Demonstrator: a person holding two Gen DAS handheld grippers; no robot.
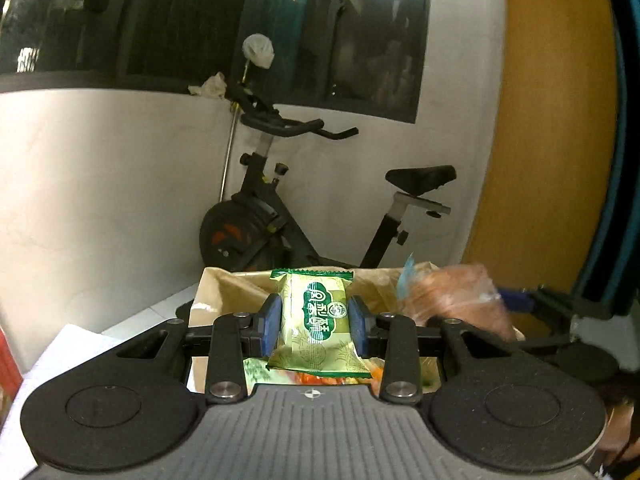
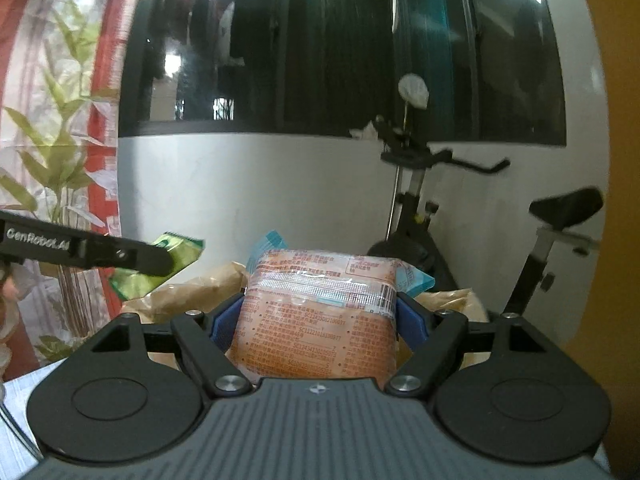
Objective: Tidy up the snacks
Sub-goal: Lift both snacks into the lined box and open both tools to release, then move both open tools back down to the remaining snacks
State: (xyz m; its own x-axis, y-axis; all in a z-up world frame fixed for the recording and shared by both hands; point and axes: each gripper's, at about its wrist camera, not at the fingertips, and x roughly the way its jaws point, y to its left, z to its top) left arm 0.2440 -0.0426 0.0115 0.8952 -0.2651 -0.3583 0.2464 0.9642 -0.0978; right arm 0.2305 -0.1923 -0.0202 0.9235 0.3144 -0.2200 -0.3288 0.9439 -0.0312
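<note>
Both tongs carry snacks above the crumpled brown paper bag (image 1: 224, 292) at lower centre: left tongs (image 1: 315, 322) clamped across the upright small green foil snack packet (image 1: 316, 320), right tongs (image 2: 318, 320) clamped on the wide orange plastic-wrapped snack pack (image 2: 320, 312).

Exercise bike parked in a corner under dark windows

A black exercise bike (image 1: 288, 216) stands against a white wall (image 1: 100, 184), below a wide dark window (image 1: 200, 20) reflecting ceiling lights. A yellow panel (image 1: 540, 120) rises at right; a curtain printed with bamboo leaves (image 2: 52, 120) hangs at left.
</note>
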